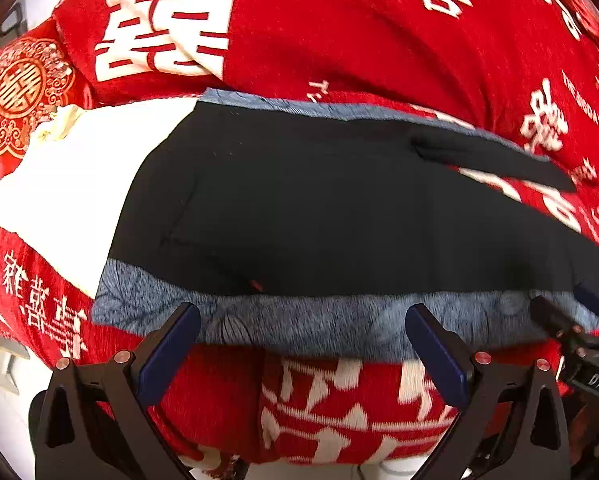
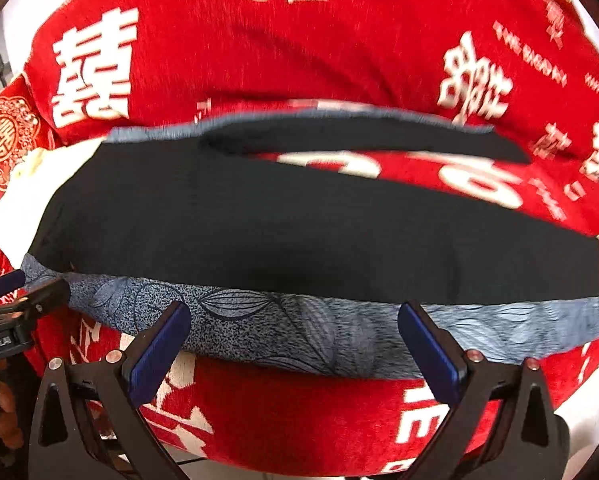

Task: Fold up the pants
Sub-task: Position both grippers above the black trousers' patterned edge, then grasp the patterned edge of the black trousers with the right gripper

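Note:
Black pants (image 1: pixel 319 216) lie flat across a blue-grey leaf-patterned cloth (image 1: pixel 299 320), both on a red blanket with white characters. The two legs run off to the right, with a gap of red showing between them. In the right wrist view the same black pants (image 2: pixel 299 232) fill the middle, above the blue-grey cloth (image 2: pixel 259 320). My left gripper (image 1: pixel 303 320) is open, its fingers just short of the pants' near edge, over the blue cloth. My right gripper (image 2: pixel 293 318) is also open and holds nothing. Each gripper shows at the other view's side edge.
The red blanket (image 1: pixel 339 40) covers the whole surface. A white cloth (image 1: pixel 79 184) lies at the left of the pants, beside a red cushion with a gold medallion (image 1: pixel 15 92). The surface's near edge drops off just below the grippers.

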Tool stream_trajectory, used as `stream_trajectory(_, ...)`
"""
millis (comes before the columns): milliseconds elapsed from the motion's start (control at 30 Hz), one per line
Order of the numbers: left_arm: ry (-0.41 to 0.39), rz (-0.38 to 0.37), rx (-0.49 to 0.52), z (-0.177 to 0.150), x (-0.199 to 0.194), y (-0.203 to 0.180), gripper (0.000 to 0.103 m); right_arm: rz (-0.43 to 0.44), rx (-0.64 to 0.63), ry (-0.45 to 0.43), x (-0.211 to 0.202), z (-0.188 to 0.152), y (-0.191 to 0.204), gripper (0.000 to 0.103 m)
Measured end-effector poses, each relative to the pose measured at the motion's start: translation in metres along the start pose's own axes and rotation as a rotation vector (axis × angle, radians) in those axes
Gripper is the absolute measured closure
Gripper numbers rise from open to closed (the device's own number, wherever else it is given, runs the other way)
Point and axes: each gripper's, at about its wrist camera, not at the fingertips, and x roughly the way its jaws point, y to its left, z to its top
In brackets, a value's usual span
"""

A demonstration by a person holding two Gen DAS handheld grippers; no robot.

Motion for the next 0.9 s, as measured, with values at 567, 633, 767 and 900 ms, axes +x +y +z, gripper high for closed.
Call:
stream_trajectory(567, 0.125, 0.047, 0.021, 0.050, 0.060, -0.012, 0.000, 0.082, -0.075, -0.009, 0.025, 0.030, -0.010, 0.000)
stream_trajectory(633, 0.133, 0.052, 0.038, 0.062, 0.068, -0.016, 0.000, 0.081, -0.128, -0.063, 0.019, 0.048, -0.006, 0.000)
stream_trajectory(767, 0.135, 0.043, 0.037, 0.081, 0.079, -0.014, 0.000, 0.148, -0.290, -0.126, 0.026, 0.095, 0.009, 0.000)
stream_trajectory(900, 0.163, 0.017, 0.011, 0.095, 0.098, -0.010, 0.000, 0.218, -0.463, -0.137, 0.046, 0.144, 0.022, 0.000)
